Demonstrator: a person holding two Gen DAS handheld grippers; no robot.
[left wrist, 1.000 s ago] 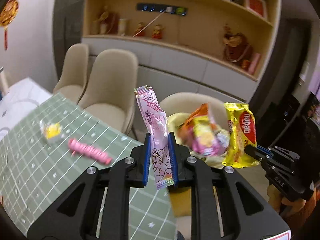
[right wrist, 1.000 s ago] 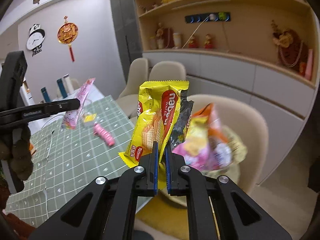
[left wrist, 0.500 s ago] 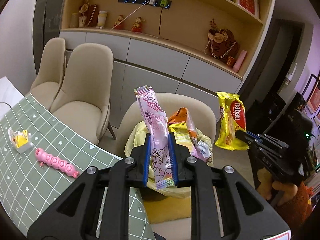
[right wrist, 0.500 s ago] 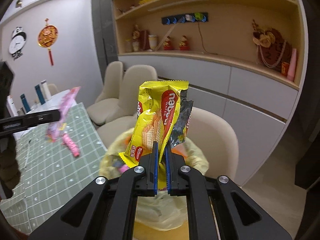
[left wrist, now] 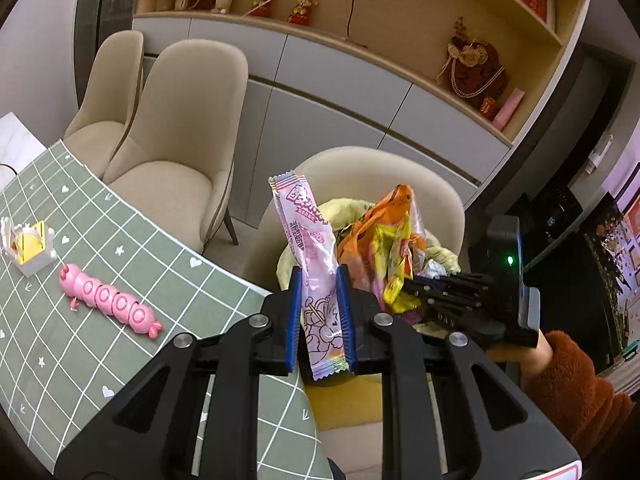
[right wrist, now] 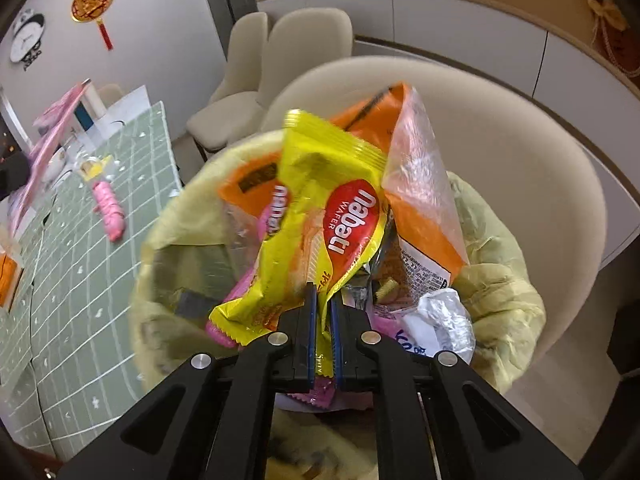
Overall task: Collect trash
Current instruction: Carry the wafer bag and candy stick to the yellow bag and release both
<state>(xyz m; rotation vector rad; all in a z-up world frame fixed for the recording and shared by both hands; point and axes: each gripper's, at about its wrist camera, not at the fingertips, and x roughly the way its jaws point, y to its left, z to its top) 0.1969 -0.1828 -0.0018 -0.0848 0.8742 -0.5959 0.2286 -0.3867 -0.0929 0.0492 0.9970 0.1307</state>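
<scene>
Both wrappers look feather-light, crinkly and slippery: left claw (left wrist: 319, 320) pinches the pink wrapper (left wrist: 310, 256) low, right claw (right wrist: 324, 332) the yellow wrapper (right wrist: 320, 216) near its bottom edge.

We see the pale-green plastic bin liner (right wrist: 500, 292) mostly hidden under wrappers; the long pink wrapper (right wrist: 52, 136) at left is blurred.

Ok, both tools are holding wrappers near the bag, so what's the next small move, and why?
Probably open the right tool and let go: its yellow wafer wrapper already hangs over the open yellow-green trash bag, above the other wrappers. The left tool with the pink wrapper is short of the bag, nearer the table edge.
</scene>
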